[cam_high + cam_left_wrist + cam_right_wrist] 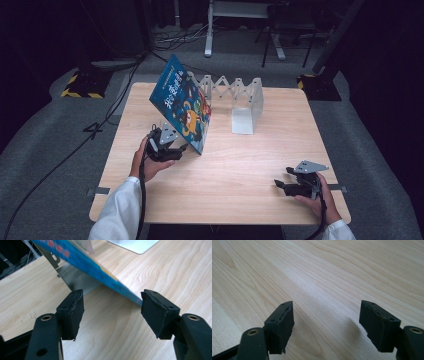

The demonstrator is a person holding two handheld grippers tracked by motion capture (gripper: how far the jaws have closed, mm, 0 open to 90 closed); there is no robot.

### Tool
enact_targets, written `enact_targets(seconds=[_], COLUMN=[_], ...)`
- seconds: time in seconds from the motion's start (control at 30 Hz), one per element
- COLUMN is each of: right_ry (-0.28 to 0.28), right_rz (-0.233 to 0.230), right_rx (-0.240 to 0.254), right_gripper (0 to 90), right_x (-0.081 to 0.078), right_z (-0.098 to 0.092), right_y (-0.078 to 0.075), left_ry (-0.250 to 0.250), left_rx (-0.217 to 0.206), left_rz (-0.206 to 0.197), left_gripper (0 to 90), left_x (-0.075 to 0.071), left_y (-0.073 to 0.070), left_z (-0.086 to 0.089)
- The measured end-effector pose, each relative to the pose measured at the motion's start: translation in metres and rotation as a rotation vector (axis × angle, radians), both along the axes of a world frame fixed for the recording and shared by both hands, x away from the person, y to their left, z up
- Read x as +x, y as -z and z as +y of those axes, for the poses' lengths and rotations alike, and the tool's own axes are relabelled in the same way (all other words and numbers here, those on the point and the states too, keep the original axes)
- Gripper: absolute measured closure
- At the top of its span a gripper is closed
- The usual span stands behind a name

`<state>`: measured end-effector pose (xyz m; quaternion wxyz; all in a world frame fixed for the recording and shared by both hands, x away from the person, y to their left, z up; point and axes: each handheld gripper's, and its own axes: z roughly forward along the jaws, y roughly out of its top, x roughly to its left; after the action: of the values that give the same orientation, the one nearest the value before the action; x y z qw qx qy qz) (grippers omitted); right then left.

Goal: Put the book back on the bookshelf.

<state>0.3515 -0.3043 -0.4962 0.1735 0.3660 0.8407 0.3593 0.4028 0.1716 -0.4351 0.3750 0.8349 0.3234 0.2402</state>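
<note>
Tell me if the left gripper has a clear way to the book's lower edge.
Probably yes. The left gripper is open, and the book leans tilted just ahead of its jaws, its lower edge on the table with bare wood between.

Blue picture book [182, 104] with bright cartoon cover art and yellow lettering, closed, tilted steeply with its top edge leaning toward the far left. Lower edge down on the wooden surface [240, 165], left of centre. Just beside a white accordion-style book rack [235, 97] standing toward the far side.
</note>
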Motion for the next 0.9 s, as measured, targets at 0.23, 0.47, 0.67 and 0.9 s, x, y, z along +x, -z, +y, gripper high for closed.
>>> enact_targets(seconds=[0.23, 0.47, 0.67, 0.9], right_ry=[-0.015, -0.013, -0.034, -0.062], right_rz=[-0.012, -0.022, -0.042, -0.057], right_rx=[-0.031, -0.071, -0.089, -0.141], right_gripper=[26.2, 23.1, 22.4, 22.6], right_x=[-0.002, -0.006, -0.012, -0.023], right_z=[0.003, 0.005, 0.007, 0.01], right_y=[-0.005, -0.012, -0.018, -0.02], left_ry=[0.011, 0.026, 0.03, 0.022], left_rx=[0.015, 0.031, 0.059, 0.1], left_rz=[0.02, 0.046, 0.078, 0.111], left_gripper=[27.7, 23.7, 21.2, 19.0], left_x=[-0.012, -0.029, -0.042, -0.058], left_y=[0.003, 0.009, 0.016, 0.022], left_z=[0.005, 0.015, 0.026, 0.046])
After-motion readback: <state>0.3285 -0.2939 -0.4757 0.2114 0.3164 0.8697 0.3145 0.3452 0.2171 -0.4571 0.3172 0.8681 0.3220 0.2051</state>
